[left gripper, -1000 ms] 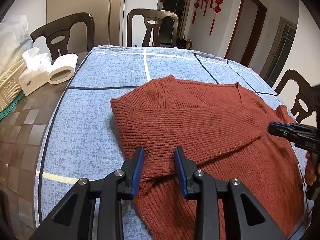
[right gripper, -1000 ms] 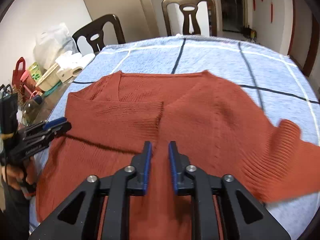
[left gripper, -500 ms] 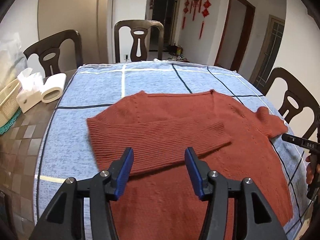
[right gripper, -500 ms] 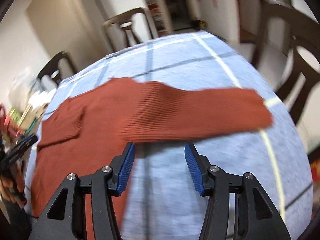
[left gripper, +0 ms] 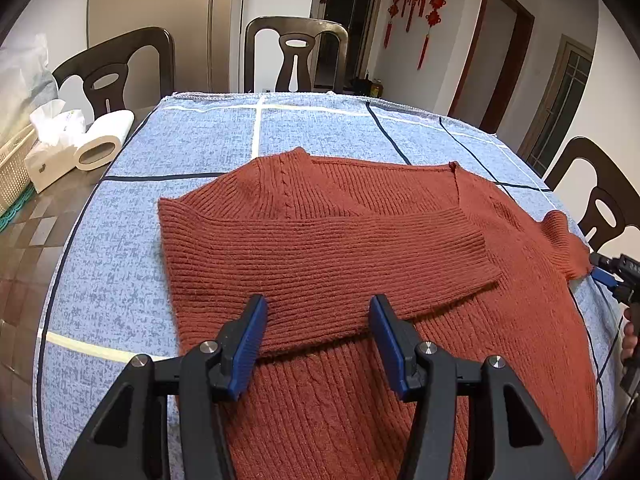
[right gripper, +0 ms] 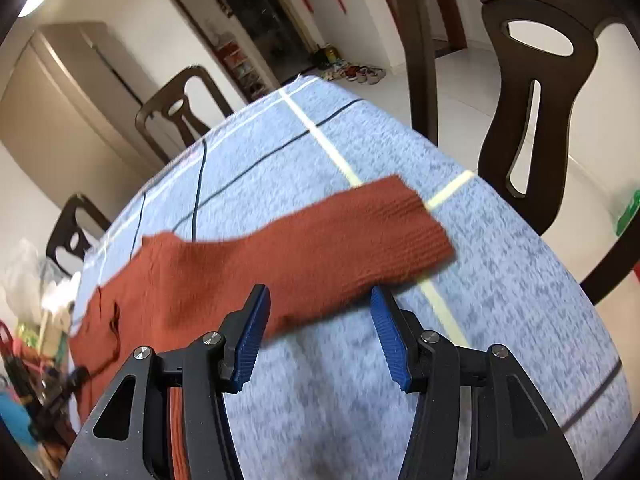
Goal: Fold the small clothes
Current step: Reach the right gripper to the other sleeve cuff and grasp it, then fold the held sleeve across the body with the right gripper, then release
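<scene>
Sweater (left gripper: 360, 264) lies flat on the blue cloth (left gripper: 120, 272) over the worktop, one sleeve folded across its chest, the other sleeve (right gripper: 340, 240) stretched out sideways. Left gripper (left gripper: 316, 344) hovers over the folded sleeve, fingers apart, gripping nothing. Right gripper (right gripper: 320, 336) sits near the outstretched cuff, fingers likewise apart and empty.

left gripper (left gripper: 316, 340): jaws apart, empty | right gripper (right gripper: 318, 332): jaws apart, empty

Rust-red ribbed sweater (left gripper: 360, 248) lies flat, one sleeve folded across.
</scene>
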